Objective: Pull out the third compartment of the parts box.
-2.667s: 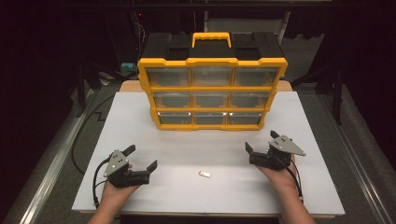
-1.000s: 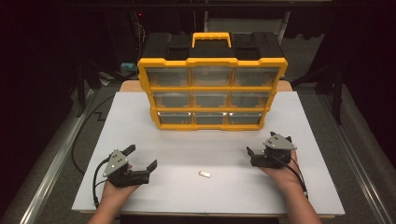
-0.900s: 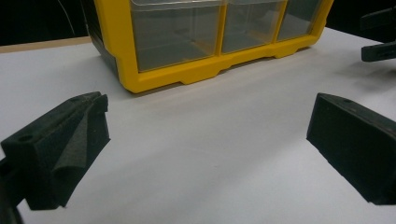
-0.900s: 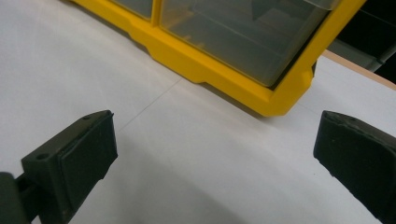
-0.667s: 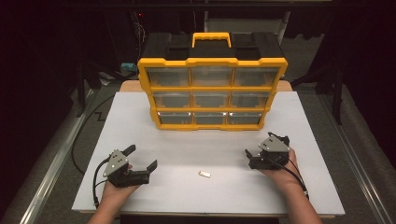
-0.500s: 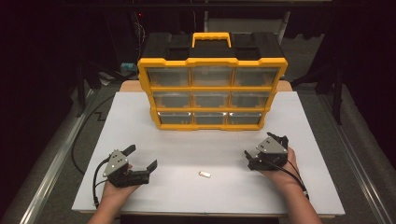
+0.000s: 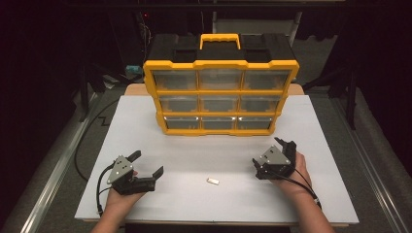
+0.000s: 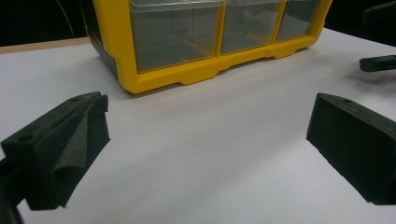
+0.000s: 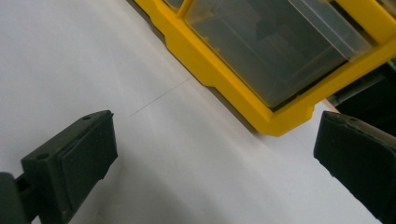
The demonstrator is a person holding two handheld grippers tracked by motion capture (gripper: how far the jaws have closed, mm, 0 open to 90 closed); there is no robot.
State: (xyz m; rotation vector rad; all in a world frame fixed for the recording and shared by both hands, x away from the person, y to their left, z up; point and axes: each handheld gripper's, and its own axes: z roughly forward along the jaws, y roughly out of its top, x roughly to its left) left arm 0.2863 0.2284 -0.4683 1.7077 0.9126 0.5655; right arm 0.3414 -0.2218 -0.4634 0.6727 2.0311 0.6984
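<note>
1. Between the two grippers, on the white table [image 7: 316,126], a small white piece [image 7: 212,181] is seen lying flat, touched by neither gripper.
2. The left gripper [image 7: 145,165] is held low over the table by the left hand [image 7: 121,196], with its jaws spread wide apart and nothing between them; the small white piece lies to its right, near but clearly apart, a little nearer the person than its fingertips.
3. The right gripper [image 7: 272,153] is held by the right hand [image 7: 294,177], tilted, with its jaws likewise spread apart and nothing clamped; the small white piece lies to its left and slightly nearer the person, closer to this gripper than to the other.
4. Beyond both grippers, well apart from them, a yellow drawer organizer [image 7: 221,97] is stood upright on the table, with clear drawers in three rows and a yellow carry handle [image 7: 219,39] on top.
5. In the left gripper view, bare table is shown between the open jaws, with the organizer's bottom row ahead.
6. In the right gripper view, a corner of the organizer is shown ahead, between the open jaws.
</note>
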